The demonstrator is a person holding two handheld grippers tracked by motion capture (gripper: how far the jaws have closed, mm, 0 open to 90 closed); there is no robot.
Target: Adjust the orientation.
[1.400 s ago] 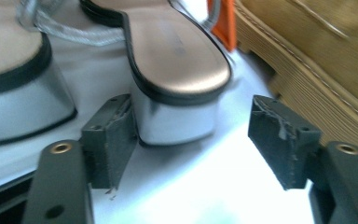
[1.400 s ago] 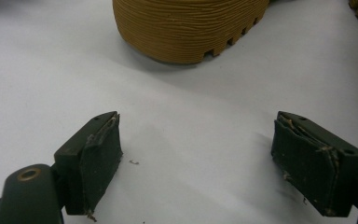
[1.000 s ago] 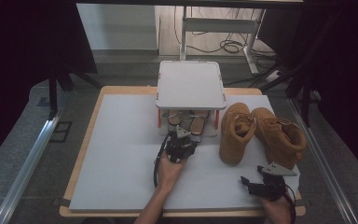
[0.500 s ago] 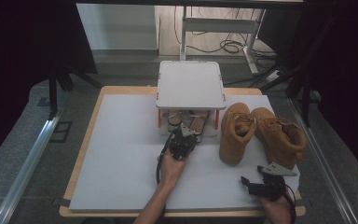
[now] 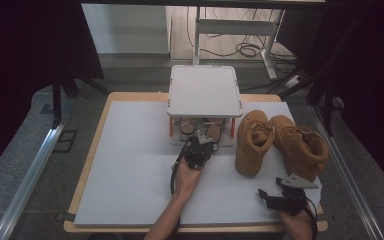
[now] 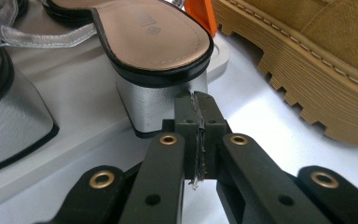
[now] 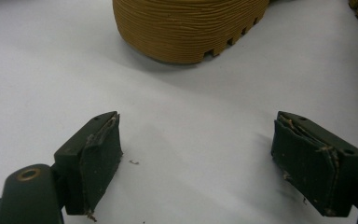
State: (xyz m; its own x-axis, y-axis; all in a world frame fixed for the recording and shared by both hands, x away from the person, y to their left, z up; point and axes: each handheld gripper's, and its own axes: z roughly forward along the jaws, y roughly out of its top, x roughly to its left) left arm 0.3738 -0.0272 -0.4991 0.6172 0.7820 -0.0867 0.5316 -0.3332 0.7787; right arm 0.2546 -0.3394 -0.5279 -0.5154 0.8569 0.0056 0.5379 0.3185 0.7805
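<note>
Resting on white counter (image 5: 130, 170), all items. Two-tier rack (image 5: 205, 90) just ahead of left claw (image 5: 198, 148); tan boots (image 5: 280, 142) beside it, ahead of right claw (image 5: 275, 192). Silver block-heel sandal (image 6: 154, 42) on rack's lower shelf, heel right at left claw's tips. Left claw jaws pressed together, nothing between them, just closed. Right claw jaws wide apart, empty, over bare counter.
</note>
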